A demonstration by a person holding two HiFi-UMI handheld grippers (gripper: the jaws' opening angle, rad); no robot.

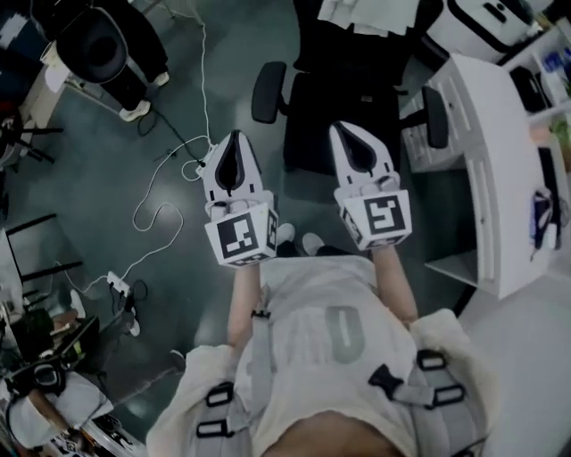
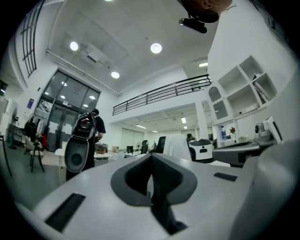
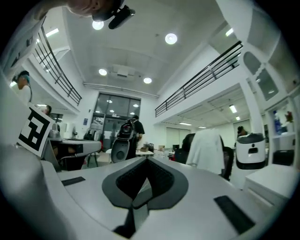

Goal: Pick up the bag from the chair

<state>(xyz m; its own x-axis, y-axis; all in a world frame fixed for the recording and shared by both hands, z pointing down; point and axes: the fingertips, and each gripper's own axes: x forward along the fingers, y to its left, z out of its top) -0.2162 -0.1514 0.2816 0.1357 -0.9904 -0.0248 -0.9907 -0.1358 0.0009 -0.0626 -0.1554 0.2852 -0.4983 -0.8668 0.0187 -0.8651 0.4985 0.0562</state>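
Note:
A black office chair (image 1: pixel 335 120) with two armrests stands just ahead of both grippers in the head view. Its seat is dark, and I cannot make out a bag on it. Something white (image 1: pixel 370 13) lies over its back. In the right gripper view a chair draped with white cloth (image 3: pixel 208 150) shows ahead on the right. My left gripper (image 1: pixel 235 136) (image 2: pixel 151 157) is held level over the floor, left of the chair, shut with nothing in it. My right gripper (image 1: pixel 343 128) (image 3: pixel 147 160) reaches over the seat's front edge, shut and empty too.
A white desk (image 1: pixel 486 178) stands close on the right of the chair. A white cable (image 1: pixel 169 178) and a power strip (image 1: pixel 120 284) lie on the dark floor at left. A black rounded machine (image 1: pixel 94 40) stands far left. A person with a backpack (image 2: pixel 91 126) stands further off.

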